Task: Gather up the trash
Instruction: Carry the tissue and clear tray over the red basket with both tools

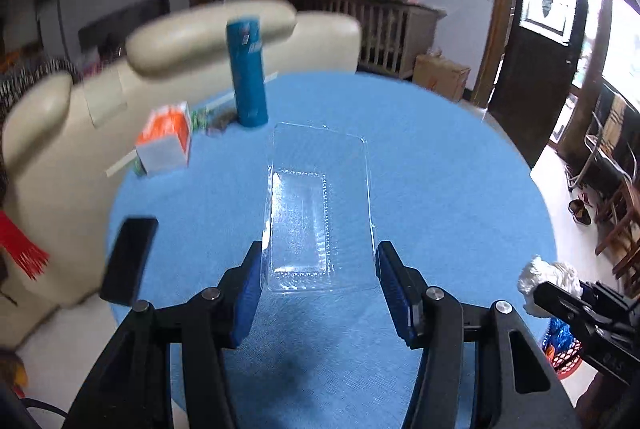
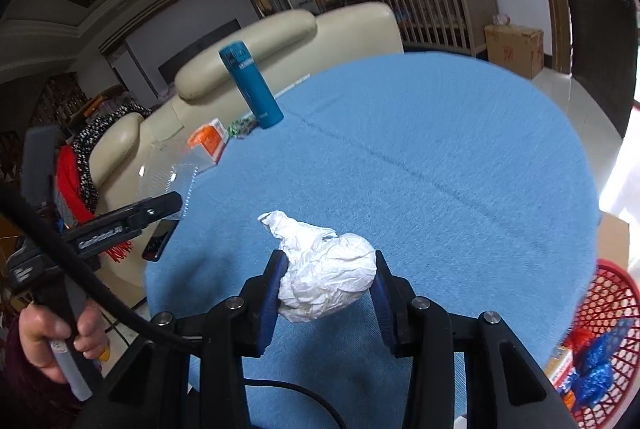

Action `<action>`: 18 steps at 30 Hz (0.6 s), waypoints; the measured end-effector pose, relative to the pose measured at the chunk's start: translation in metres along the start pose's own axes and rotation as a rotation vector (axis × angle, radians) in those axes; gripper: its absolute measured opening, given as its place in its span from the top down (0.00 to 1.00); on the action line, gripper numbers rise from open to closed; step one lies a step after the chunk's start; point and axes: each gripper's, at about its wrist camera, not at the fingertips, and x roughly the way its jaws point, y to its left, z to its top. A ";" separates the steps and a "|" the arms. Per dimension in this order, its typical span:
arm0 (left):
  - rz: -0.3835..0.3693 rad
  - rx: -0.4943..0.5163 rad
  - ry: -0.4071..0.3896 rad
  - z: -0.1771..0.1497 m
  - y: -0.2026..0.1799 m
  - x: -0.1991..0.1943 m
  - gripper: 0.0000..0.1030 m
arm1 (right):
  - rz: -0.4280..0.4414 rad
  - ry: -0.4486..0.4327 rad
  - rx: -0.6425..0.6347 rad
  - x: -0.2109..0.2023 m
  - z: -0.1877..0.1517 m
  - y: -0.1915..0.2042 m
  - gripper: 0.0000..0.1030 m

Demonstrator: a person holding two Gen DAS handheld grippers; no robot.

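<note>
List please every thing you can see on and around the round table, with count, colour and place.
table: one, round, blue cloth.
clear plastic tray: one, transparent, held between the left gripper's pads.
crumpled paper: one, white, held between the right gripper's pads.
bottle: one, teal, upright at the far edge of the table.
small box: one, orange and white, far left edge, near the bottle.
phone-like object: one, black, left edge of the table.
basket: one, red, beside the table at right, blue and orange wrappers inside.
sofa: one, cream, behind the table.
cardboard box: one, brown, on the floor at the back.
left gripper: black with blue pads.
right gripper: black with blue pads.
hand: one, holding the left gripper's handle.
</note>
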 end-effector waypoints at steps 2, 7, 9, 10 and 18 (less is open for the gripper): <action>-0.006 0.026 -0.035 0.001 -0.009 -0.017 0.44 | -0.009 -0.025 -0.008 -0.015 -0.002 0.001 0.58; -0.021 0.099 -0.108 -0.001 -0.038 -0.058 0.44 | -0.044 -0.099 -0.024 -0.058 -0.010 -0.001 0.58; -0.034 0.129 -0.137 -0.001 -0.050 -0.073 0.44 | -0.060 -0.128 -0.031 -0.075 -0.013 -0.003 0.58; -0.041 0.142 -0.150 -0.001 -0.056 -0.079 0.44 | -0.068 -0.146 -0.030 -0.084 -0.014 -0.004 0.58; -0.100 0.250 -0.223 0.000 -0.102 -0.116 0.44 | -0.126 -0.263 0.009 -0.149 -0.024 -0.026 0.58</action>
